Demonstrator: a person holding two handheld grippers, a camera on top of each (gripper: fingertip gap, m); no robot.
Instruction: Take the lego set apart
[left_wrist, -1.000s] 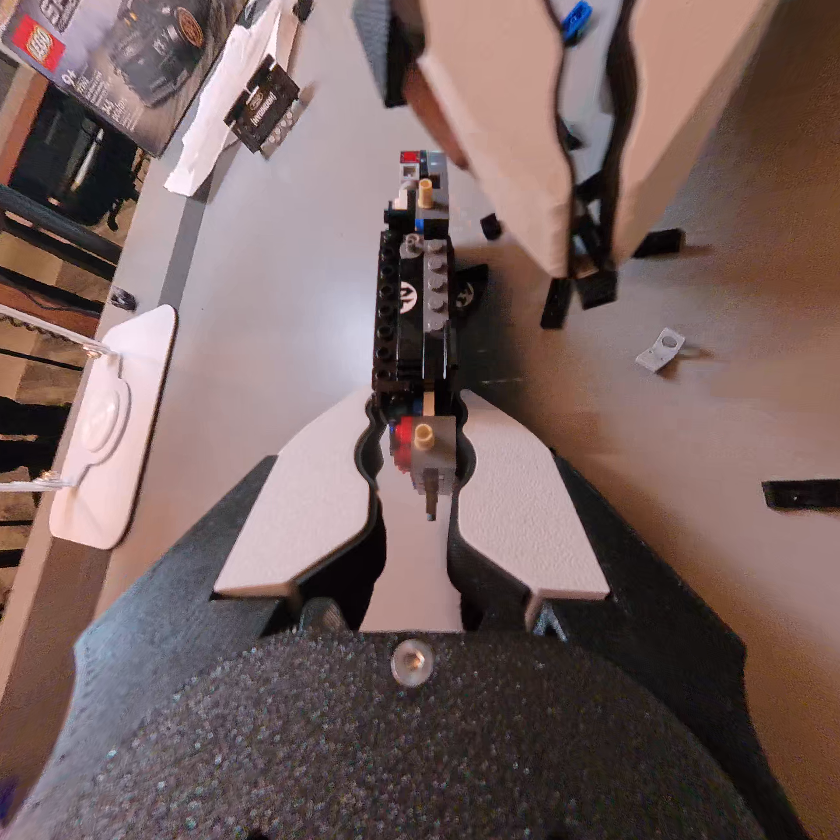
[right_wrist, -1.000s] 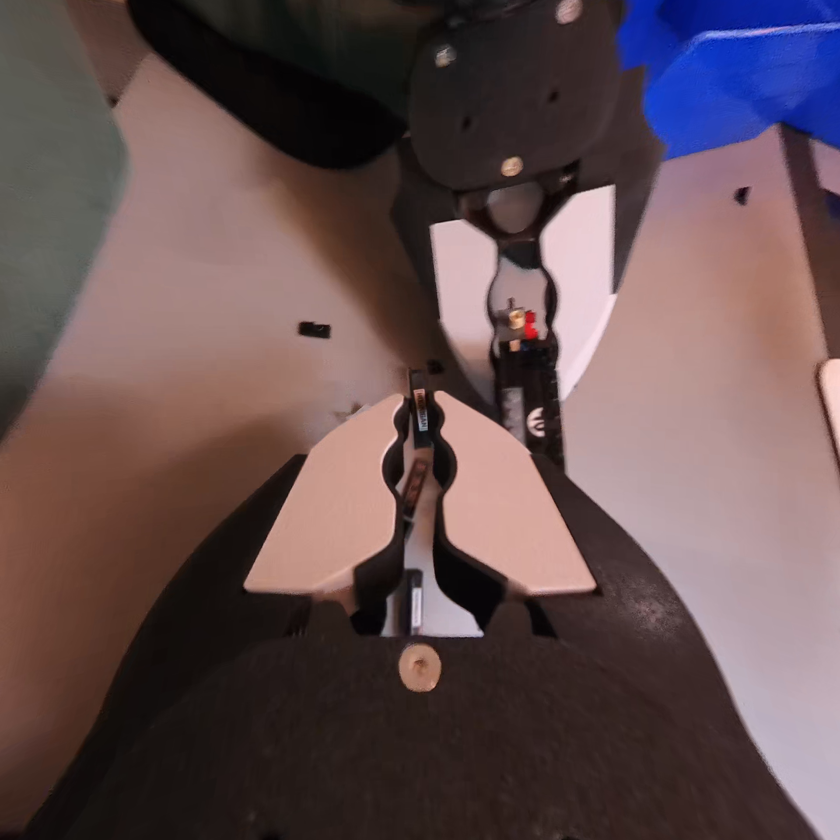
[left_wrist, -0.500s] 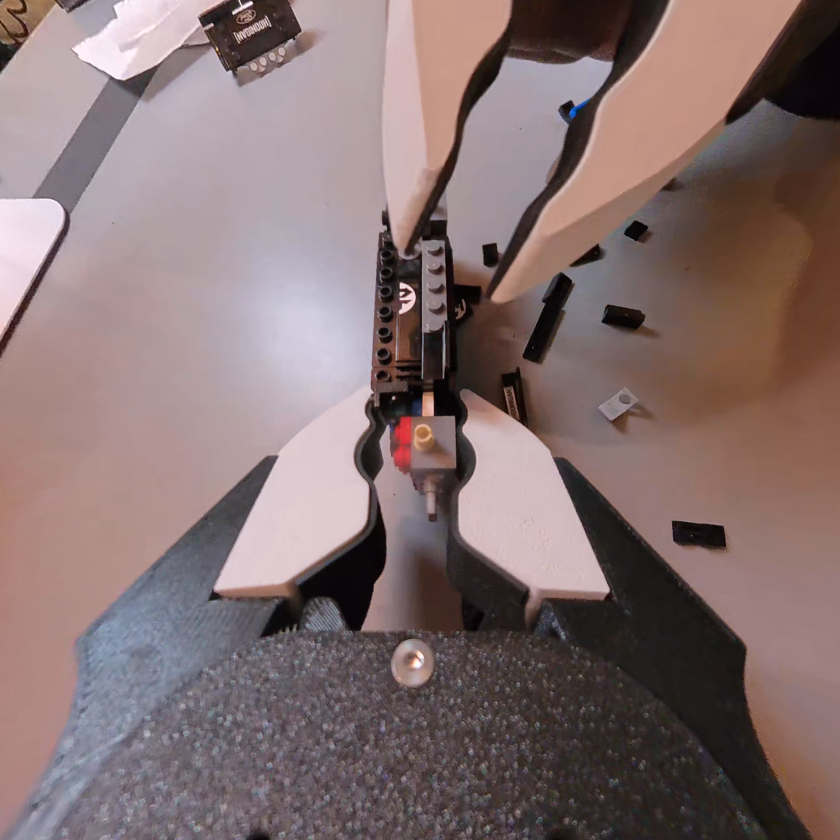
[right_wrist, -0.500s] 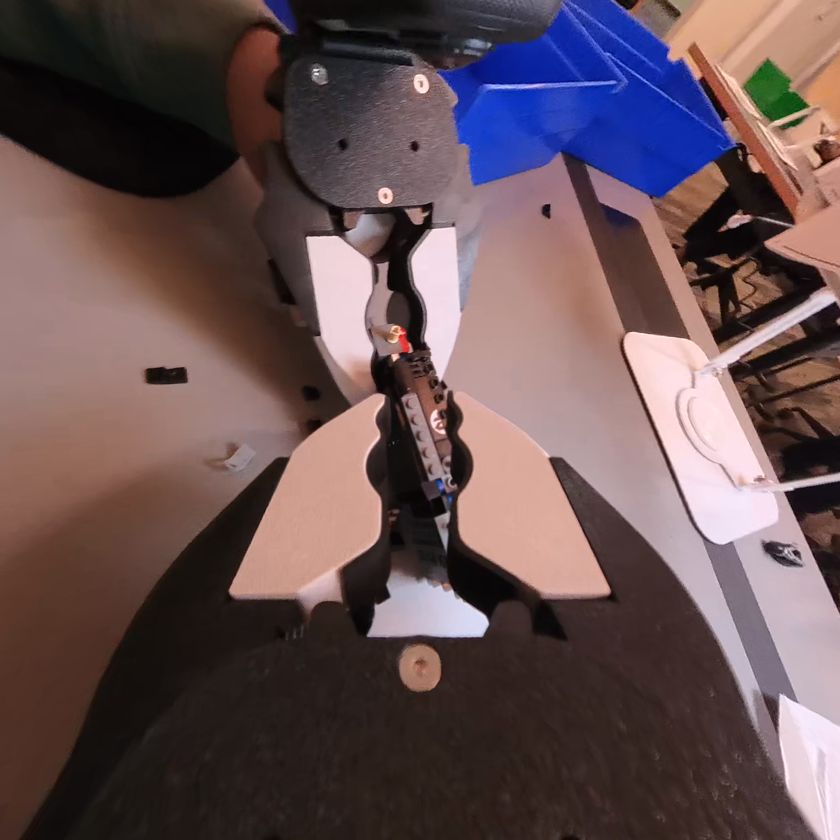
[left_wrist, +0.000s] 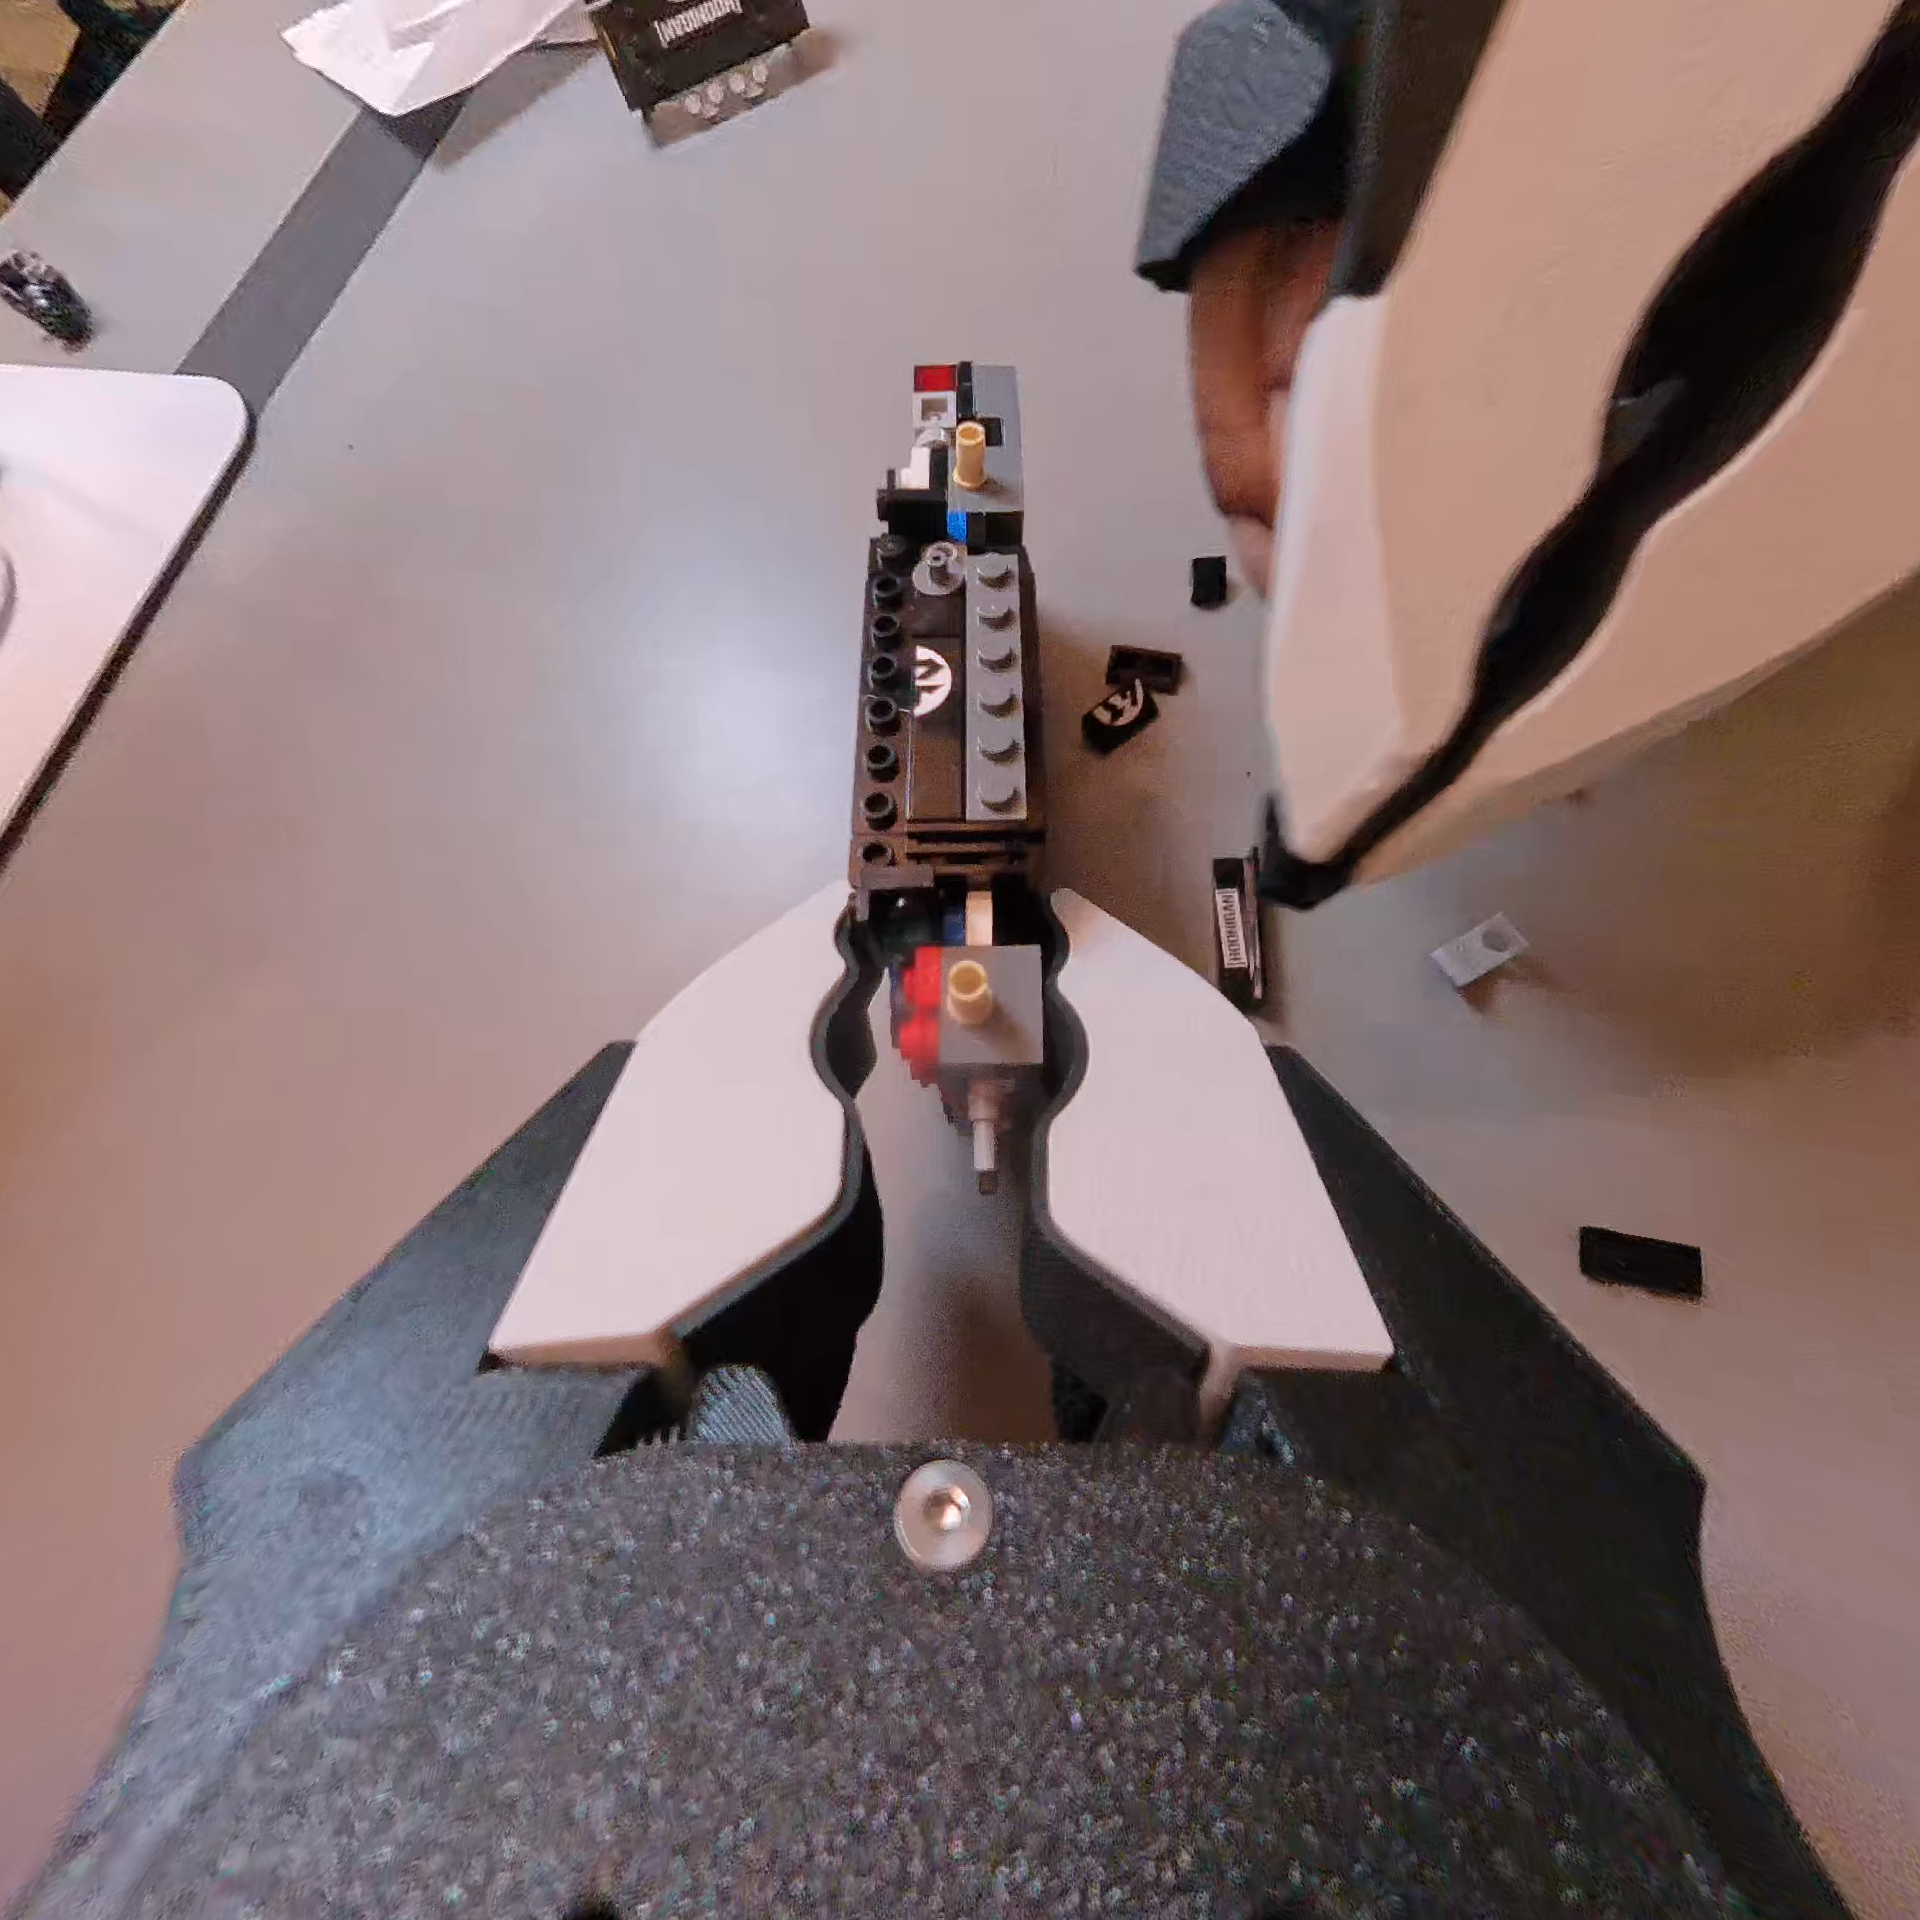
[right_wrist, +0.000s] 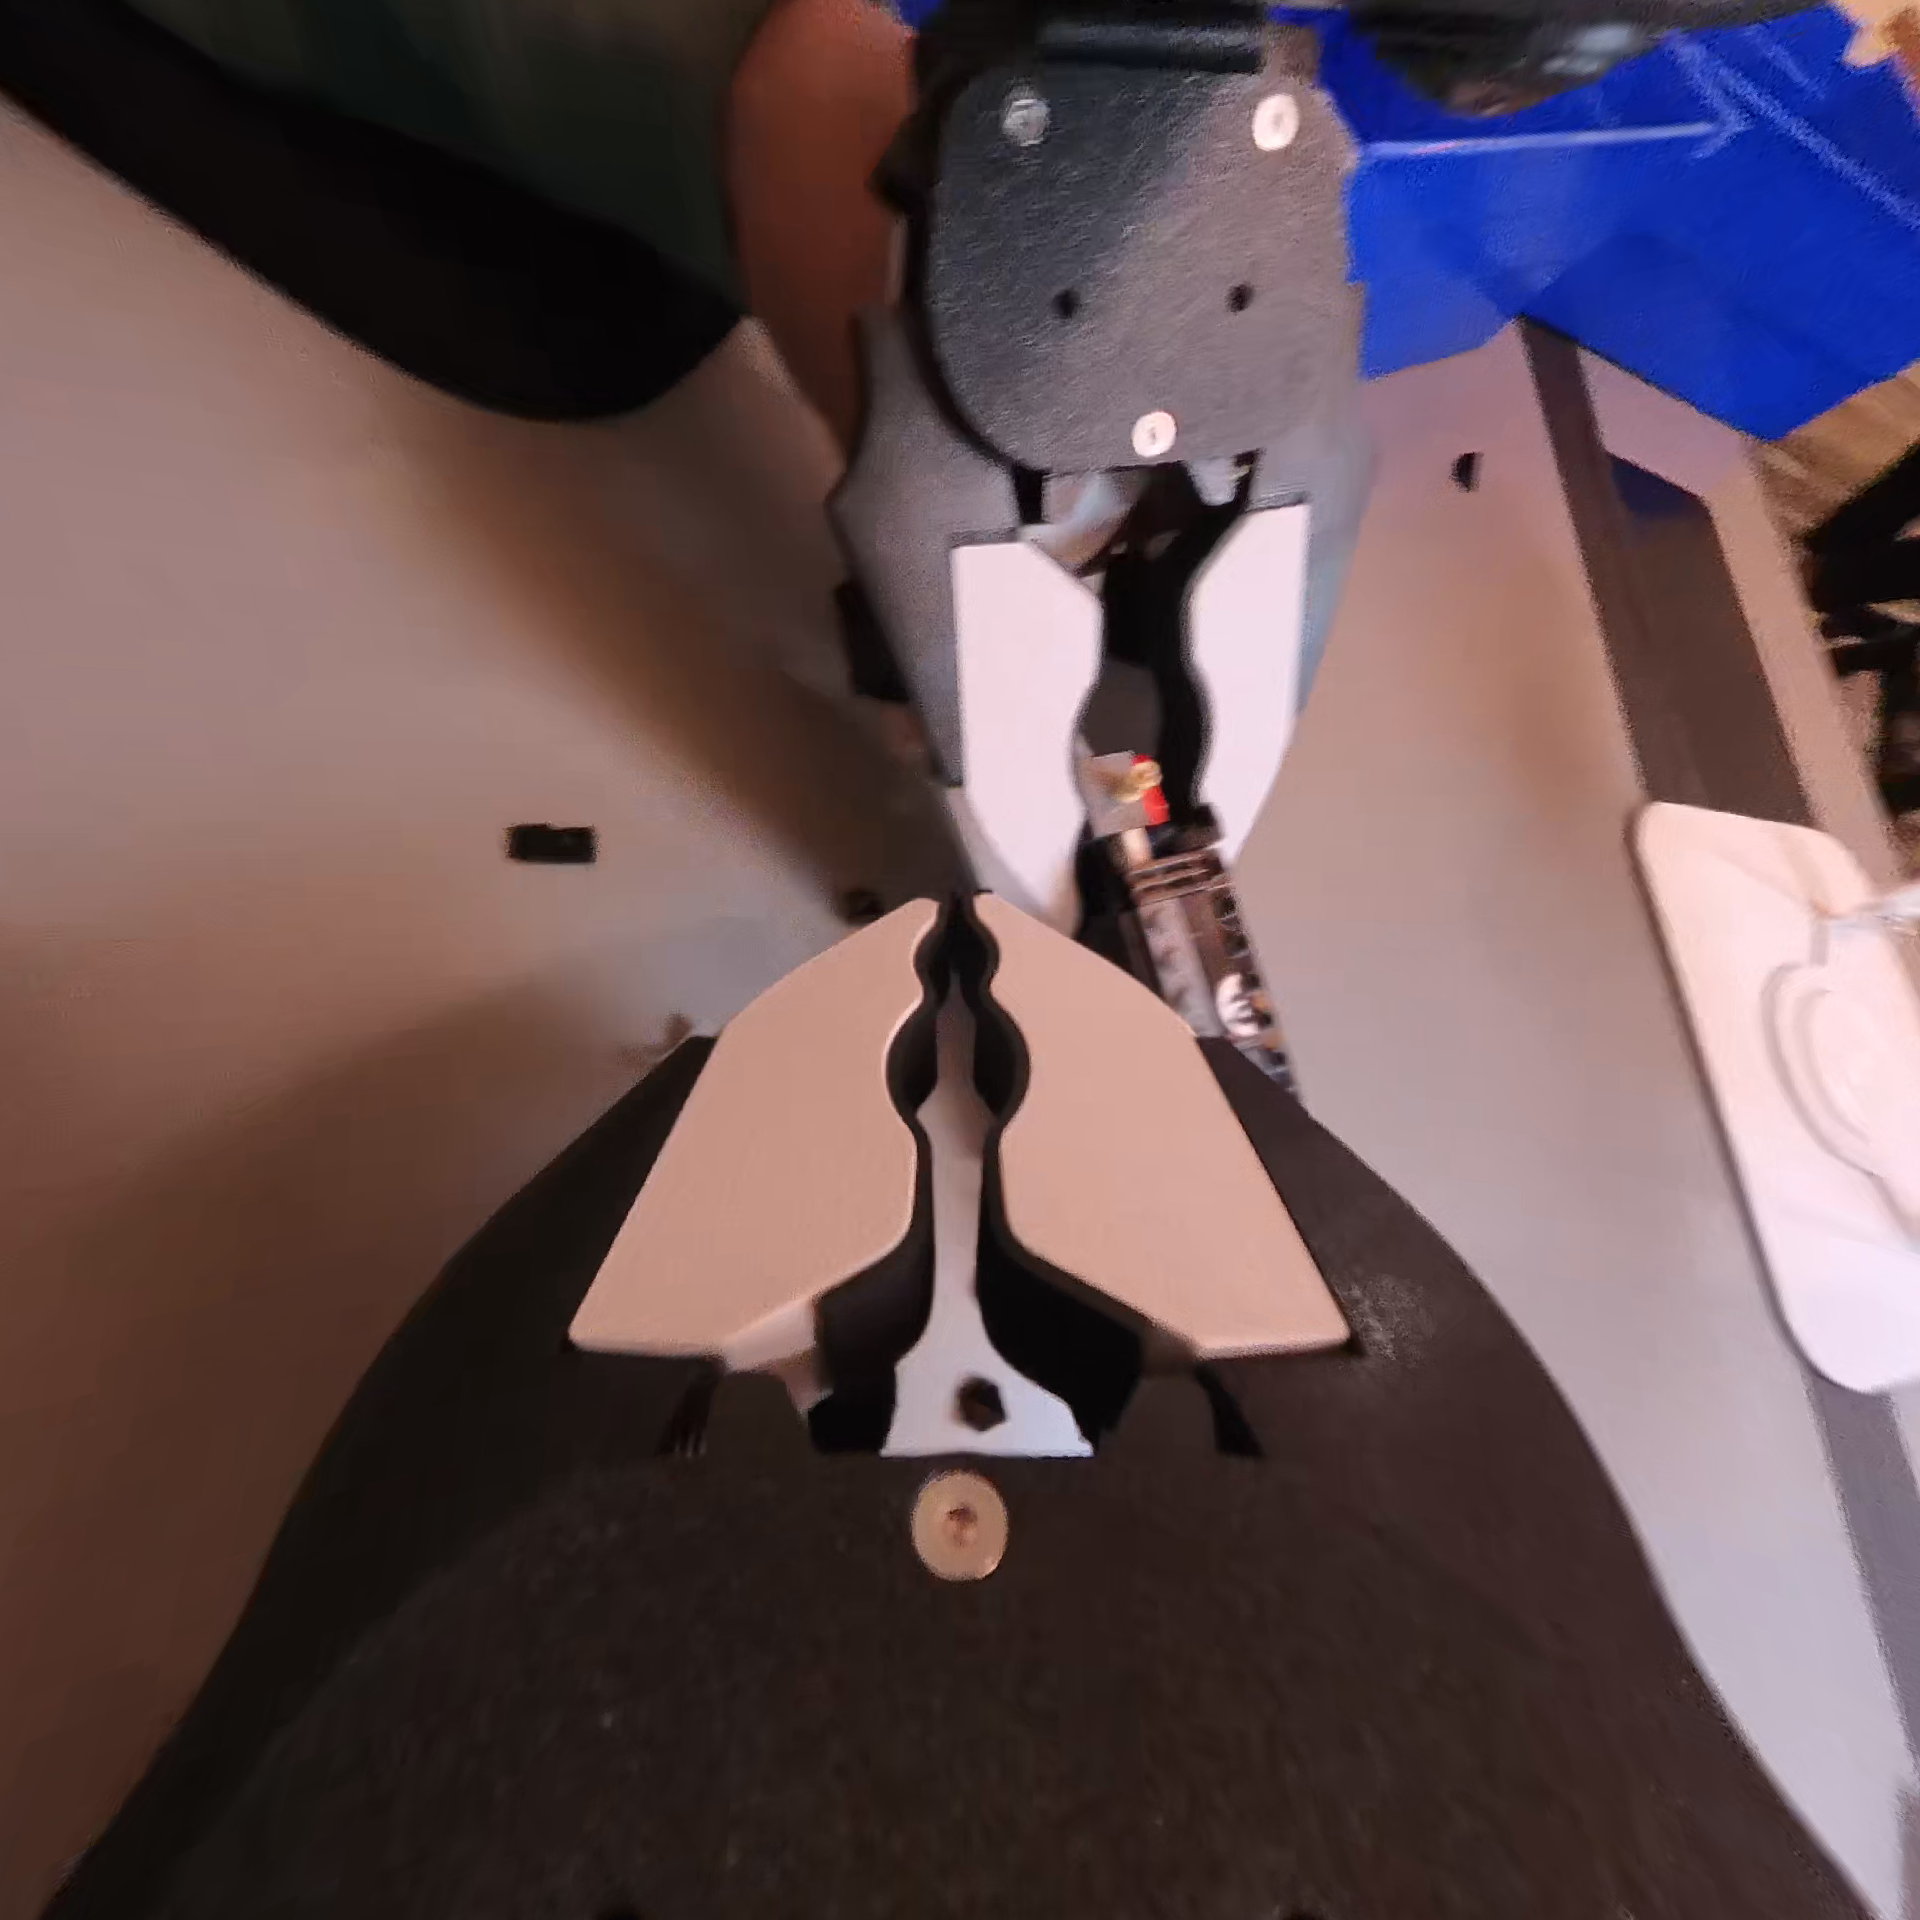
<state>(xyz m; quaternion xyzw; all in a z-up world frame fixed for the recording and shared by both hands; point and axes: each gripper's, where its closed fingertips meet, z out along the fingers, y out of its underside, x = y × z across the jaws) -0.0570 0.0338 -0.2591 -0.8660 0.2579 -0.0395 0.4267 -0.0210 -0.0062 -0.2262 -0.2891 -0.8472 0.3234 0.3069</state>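
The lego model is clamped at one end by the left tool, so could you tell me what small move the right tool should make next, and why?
Probably open the right tool and bring it back over the lego model. Its jaws look nearly shut with nothing between them, off beside the model among loose pieces, while the left tool clamps the near end and the grey studded plate is exposed.

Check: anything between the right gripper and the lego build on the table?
Nothing visible. The right gripper, jaws nearly shut and empty, sits beside the lego build, which the left gripper holds at its near end. Only small loose pieces lie flat on the table between.
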